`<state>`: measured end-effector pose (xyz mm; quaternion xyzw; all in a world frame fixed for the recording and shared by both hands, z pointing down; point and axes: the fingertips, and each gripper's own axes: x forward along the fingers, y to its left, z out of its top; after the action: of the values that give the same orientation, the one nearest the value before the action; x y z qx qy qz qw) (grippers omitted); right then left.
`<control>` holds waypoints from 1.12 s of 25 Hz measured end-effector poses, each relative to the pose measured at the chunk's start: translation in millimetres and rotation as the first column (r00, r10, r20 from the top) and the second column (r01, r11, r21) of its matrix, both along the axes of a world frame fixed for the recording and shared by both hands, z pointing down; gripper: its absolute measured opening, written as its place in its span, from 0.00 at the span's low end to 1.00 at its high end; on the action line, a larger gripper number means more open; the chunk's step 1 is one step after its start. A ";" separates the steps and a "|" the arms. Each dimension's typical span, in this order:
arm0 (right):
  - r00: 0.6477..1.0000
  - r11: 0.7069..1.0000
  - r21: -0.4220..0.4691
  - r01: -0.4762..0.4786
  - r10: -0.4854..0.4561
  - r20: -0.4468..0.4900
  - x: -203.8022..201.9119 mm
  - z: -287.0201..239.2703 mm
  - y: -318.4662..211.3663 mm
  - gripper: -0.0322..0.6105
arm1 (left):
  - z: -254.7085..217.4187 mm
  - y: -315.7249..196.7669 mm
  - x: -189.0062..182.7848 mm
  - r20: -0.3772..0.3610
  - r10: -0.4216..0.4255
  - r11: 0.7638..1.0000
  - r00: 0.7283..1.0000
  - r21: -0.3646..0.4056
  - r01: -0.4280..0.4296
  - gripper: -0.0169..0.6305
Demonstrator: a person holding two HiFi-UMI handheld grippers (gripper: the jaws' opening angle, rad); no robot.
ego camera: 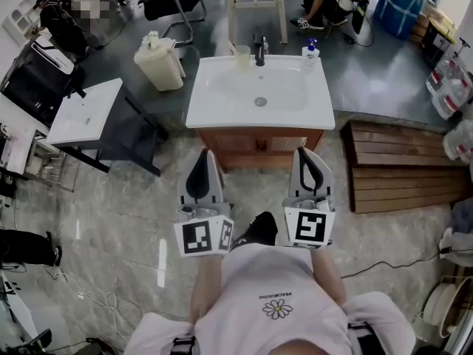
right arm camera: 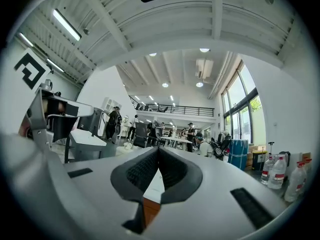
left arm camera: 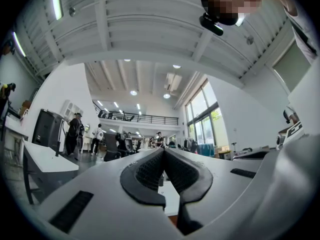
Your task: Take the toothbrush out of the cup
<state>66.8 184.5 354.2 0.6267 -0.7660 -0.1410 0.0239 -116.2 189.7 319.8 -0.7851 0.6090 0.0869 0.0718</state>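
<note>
A pale cup (ego camera: 242, 54) stands at the back rim of the white washbasin (ego camera: 214, 106), left of the black tap (ego camera: 260, 50). A thin toothbrush (ego camera: 233, 48) leans out of it. Both grippers hang side by side in front of the wooden cabinet, well short of the cup. My left gripper (ego camera: 209, 154) has its dark pads (left arm camera: 150, 171) pressed together with nothing between them. My right gripper (ego camera: 301, 151) is shut too, its pads (right arm camera: 145, 171) meeting at the tip and holding nothing. Neither gripper view shows the cup.
A blue-capped bottle (ego camera: 310, 50) sits at the basin's back right. A cream jug (ego camera: 159, 63) and a white side table (ego camera: 85, 111) stand to the left, wooden pallets (ego camera: 403, 165) to the right. My shoe (ego camera: 259, 228) shows between the grippers.
</note>
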 end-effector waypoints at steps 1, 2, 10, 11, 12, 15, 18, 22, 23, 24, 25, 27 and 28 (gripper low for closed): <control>1.000 1.000 -0.002 0.007 -0.007 -0.004 -2.4 2.2 -2.2 0.07 | 2.6 -3.2 -3.7 -0.011 -0.008 1.000 1.000 -0.006 0.008 0.05; 1.000 1.000 -0.005 0.011 -0.011 -0.008 -3.7 4.3 -5.2 0.07 | 4.9 -7.0 -6.8 -0.020 -0.017 1.000 1.000 -0.011 0.017 0.05; 1.000 1.000 -0.029 -0.010 0.010 0.005 11.0 8.9 -63.9 0.07 | 8.5 -64.9 -0.9 -0.027 -0.018 1.000 0.999 -0.026 0.017 0.05; 1.000 1.000 -0.025 -0.019 0.019 0.002 13.6 8.4 -74.4 0.07 | 8.9 -77.1 0.4 -0.027 -0.014 1.000 1.000 -0.025 0.013 0.05; 1.000 0.999 -0.023 -0.030 0.030 0.002 17.2 8.2 -86.4 0.07 | 9.2 -90.7 1.6 -0.029 -0.011 1.000 1.000 -0.024 0.010 0.05; 0.998 0.998 -0.026 -0.062 0.062 0.026 27.9 6.0 -129.5 0.07 | 5.1 -135.6 4.6 -0.046 0.001 1.000 0.999 -0.009 -0.001 0.05; 0.995 0.996 -0.033 -0.087 0.089 0.034 28.0 1.6 -177.4 0.07 | -0.9 -188.3 5.7 -0.046 0.029 1.000 0.999 -0.007 -0.029 0.05; 0.995 0.996 -0.035 -0.080 0.082 0.054 16.5 -9.5 -249.5 0.07 | -7.7 -268.7 8.7 -0.054 0.086 0.996 0.995 -0.022 -0.087 0.05; 0.996 0.997 -0.026 -0.073 0.074 0.059 13.4 -14.3 -267.7 0.07 | -9.6 -289.3 9.7 -0.053 0.100 0.995 0.994 -0.022 -0.101 0.05; 0.996 0.997 -0.014 -0.070 0.071 0.061 10.8 -19.3 -285.6 0.07 | -11.3 -309.7 10.5 -0.050 0.114 0.993 0.992 -0.022 -0.115 0.05; 0.995 0.997 -0.004 -0.074 0.074 0.059 8.8 -23.8 -302.9 0.07 | -12.7 -329.6 10.8 -0.046 0.125 0.992 0.991 -0.021 -0.126 0.05; 0.994 0.995 0.007 -0.096 0.096 0.052 6.3 -30.7 -337.0 0.07 | -16.5 -367.5 9.1 -0.041 0.141 0.990 0.989 -0.017 -0.141 0.05; 0.993 0.994 0.006 -0.109 0.108 0.050 5.4 -32.9 -354.0 0.07 | -18.8 -384.8 7.2 -0.042 0.146 0.989 0.988 -0.014 -0.146 0.05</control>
<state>72.2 -169.5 321.3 0.6707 -0.7306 -0.1273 0.0099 -109.0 -195.1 301.0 -0.8263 0.5519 0.1026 0.0463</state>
